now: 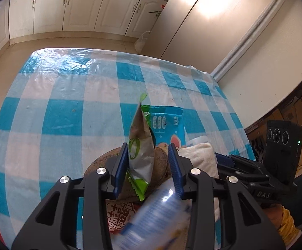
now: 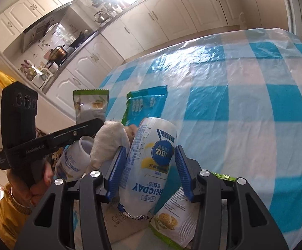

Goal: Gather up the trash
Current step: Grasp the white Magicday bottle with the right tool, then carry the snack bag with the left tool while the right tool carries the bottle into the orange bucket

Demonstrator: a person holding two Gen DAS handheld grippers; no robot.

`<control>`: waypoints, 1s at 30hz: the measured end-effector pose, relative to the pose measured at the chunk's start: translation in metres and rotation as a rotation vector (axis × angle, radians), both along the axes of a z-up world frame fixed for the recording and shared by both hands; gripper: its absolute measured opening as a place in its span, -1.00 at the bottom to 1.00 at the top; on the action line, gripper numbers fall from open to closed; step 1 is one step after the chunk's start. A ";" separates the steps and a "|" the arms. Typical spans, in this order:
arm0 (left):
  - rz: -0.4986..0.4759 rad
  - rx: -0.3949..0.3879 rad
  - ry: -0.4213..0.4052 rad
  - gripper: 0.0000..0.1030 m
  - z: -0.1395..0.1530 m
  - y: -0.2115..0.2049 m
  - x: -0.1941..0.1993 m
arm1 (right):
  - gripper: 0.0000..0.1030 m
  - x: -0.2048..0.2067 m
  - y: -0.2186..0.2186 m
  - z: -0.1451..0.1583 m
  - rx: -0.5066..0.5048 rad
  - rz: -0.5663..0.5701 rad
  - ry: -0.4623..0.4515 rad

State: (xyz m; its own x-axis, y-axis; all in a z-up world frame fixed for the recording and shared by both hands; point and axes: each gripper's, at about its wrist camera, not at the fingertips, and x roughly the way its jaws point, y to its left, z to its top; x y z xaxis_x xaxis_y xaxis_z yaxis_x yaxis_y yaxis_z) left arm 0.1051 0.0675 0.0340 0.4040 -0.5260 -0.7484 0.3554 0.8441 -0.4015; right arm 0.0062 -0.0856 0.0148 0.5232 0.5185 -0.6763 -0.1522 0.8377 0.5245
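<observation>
My left gripper (image 1: 148, 160) has its jaws apart; a green and grey snack wrapper (image 1: 139, 145) stands against the left finger, and the right finger is clear of it. My right gripper (image 2: 150, 162) has its jaws apart around a white MAGICDAY bottle (image 2: 151, 162), with a gap at the right finger. The bottle shows blurred in the left wrist view (image 1: 157, 214). A teal wrapper (image 1: 167, 123) lies on the table just ahead and also shows in the right wrist view (image 2: 144, 106). A white crumpled cloth (image 2: 109, 141), a second small white bottle (image 2: 74, 160) and a green cookie wrapper (image 2: 171, 218) lie by my grippers.
A table with a blue and white checked plastic cover (image 1: 67, 108) stretches ahead. A brown round object (image 1: 109, 158) sits under the left gripper. Kitchen cabinets (image 1: 67, 10) and a fridge (image 1: 192, 20) stand beyond. A white plastic bag (image 1: 142, 40) sits on the floor.
</observation>
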 end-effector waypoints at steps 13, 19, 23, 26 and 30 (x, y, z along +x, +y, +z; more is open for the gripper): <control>0.064 -0.041 0.010 -0.43 0.005 0.013 -0.042 | 0.46 -0.050 0.016 0.003 -0.062 0.001 -0.031; 0.130 -0.107 0.024 -0.63 -0.002 0.029 -0.039 | 0.52 -0.070 0.015 0.023 -0.065 -0.021 -0.121; 0.172 -0.168 0.013 -0.64 -0.002 0.043 -0.043 | 0.52 -0.078 0.029 0.032 -0.082 0.015 -0.164; 0.197 -0.190 -0.004 -0.64 0.001 0.051 -0.048 | 0.52 -0.081 0.043 0.034 -0.067 0.058 -0.171; 0.237 -0.187 -0.046 -0.64 0.010 0.067 -0.061 | 0.52 -0.088 0.077 0.039 -0.107 0.145 -0.199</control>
